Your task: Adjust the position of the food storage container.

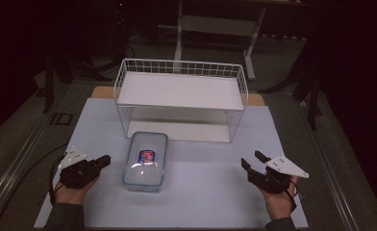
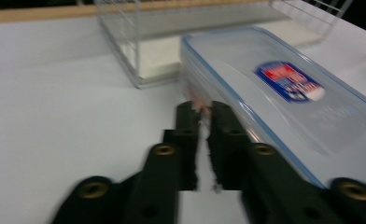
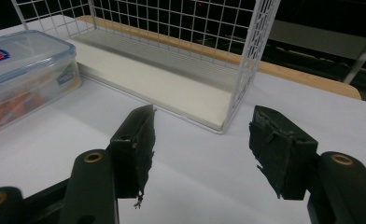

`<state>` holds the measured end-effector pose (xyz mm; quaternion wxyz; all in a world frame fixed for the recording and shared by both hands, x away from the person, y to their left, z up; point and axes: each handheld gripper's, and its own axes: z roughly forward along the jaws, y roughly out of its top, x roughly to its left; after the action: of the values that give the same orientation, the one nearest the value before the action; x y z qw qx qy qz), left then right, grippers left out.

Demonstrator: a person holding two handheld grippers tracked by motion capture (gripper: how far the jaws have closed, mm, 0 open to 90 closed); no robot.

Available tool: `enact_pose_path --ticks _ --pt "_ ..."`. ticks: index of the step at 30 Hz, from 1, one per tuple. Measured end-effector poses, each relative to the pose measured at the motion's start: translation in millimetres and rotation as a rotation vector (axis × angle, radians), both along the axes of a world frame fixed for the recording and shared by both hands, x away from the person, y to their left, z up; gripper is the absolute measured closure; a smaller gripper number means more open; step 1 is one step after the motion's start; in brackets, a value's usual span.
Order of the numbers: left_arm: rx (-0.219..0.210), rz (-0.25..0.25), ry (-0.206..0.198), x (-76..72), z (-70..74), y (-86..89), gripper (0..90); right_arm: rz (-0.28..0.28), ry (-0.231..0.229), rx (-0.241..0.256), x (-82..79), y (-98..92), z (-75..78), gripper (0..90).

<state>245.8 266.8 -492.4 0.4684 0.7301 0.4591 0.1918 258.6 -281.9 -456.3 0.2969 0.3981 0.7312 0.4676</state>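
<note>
A clear plastic food box with a blue-edged lid and a red and blue label lies on the white mat in front of the wire rack. Coloured contents show through its wall in the right gripper view. My left gripper rests on the mat just left of the box, jaws shut with nothing between them. In the left gripper view its tips sit close beside the box's near corner. My right gripper stands open on the mat, well right of the box, its jaws wide apart and holding nothing.
A white wire rack with an upper and a lower shelf stands at the back of the mat, its open side toward me. The lower shelf is bare. A wooden table edge runs behind it, with dark floor and table legs beyond.
</note>
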Motion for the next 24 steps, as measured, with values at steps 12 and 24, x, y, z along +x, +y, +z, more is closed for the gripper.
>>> enact_pose_path --ticks 12,24 --pt "0.042 -0.081 0.055 -7.6 -7.0 -13.5 89.6 -0.001 -0.005 0.009 0.4 -1.1 0.3 36.4" --pt "0.075 -0.167 0.079 -7.7 -10.2 -32.0 89.8 0.000 0.001 0.014 1.8 -0.8 0.2 32.4"
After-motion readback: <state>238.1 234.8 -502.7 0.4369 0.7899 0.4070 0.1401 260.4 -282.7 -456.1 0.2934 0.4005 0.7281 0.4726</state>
